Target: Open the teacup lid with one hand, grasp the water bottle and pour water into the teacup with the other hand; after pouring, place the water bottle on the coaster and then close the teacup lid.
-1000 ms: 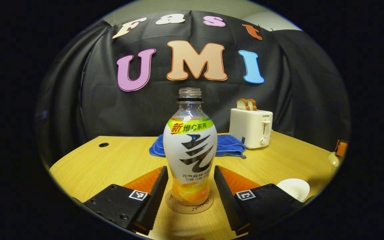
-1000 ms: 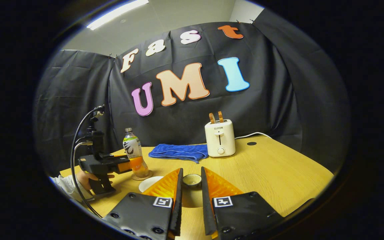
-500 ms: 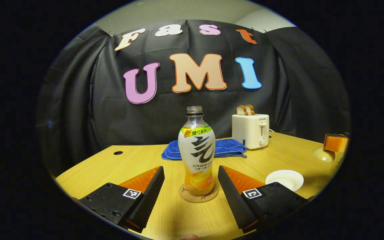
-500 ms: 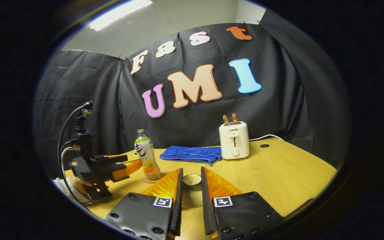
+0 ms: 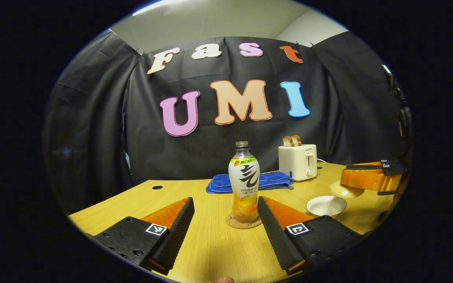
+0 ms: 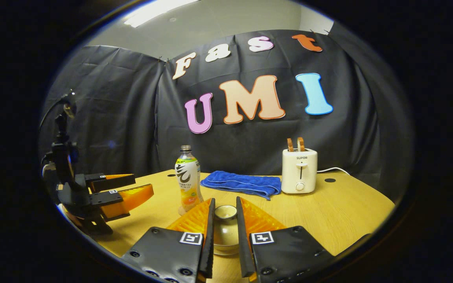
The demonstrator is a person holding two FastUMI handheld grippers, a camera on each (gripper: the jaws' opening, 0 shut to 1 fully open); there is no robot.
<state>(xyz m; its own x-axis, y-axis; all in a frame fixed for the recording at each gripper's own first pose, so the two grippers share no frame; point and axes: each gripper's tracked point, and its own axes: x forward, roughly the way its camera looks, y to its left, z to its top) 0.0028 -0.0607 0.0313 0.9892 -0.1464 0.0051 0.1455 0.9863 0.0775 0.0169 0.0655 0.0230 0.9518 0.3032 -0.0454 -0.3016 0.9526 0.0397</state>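
The open water bottle [image 5: 244, 181] stands upright on a round cork coaster [image 5: 243, 222], straight ahead of my left gripper [image 5: 224, 201]. That gripper is open, drawn back from the bottle and touching nothing. The cream teacup [image 5: 326, 205] sits uncovered to the right of the coaster. My right gripper [image 6: 225, 204] is shut on the cream lid [image 6: 225, 214], its ring knob up between the orange fingers. In the left gripper view the lid [image 5: 342, 191] hangs low just behind and right of the cup, under the right gripper [image 5: 345, 175]. The right gripper view has the bottle [image 6: 187, 181] and the open left gripper [image 6: 142, 185] to the left.
A folded blue towel [image 6: 242, 184] lies at the back of the wooden table [image 6: 340, 208]. A cream toaster [image 6: 299, 170] with two slices of toast stands to its right, with its cord trailing off. The booth's black cloth wall closes the far side.
My left gripper has pulled back from the bottle, which stays upright on the coaster. My right gripper has carried the lid leftward, closer to the teacup.
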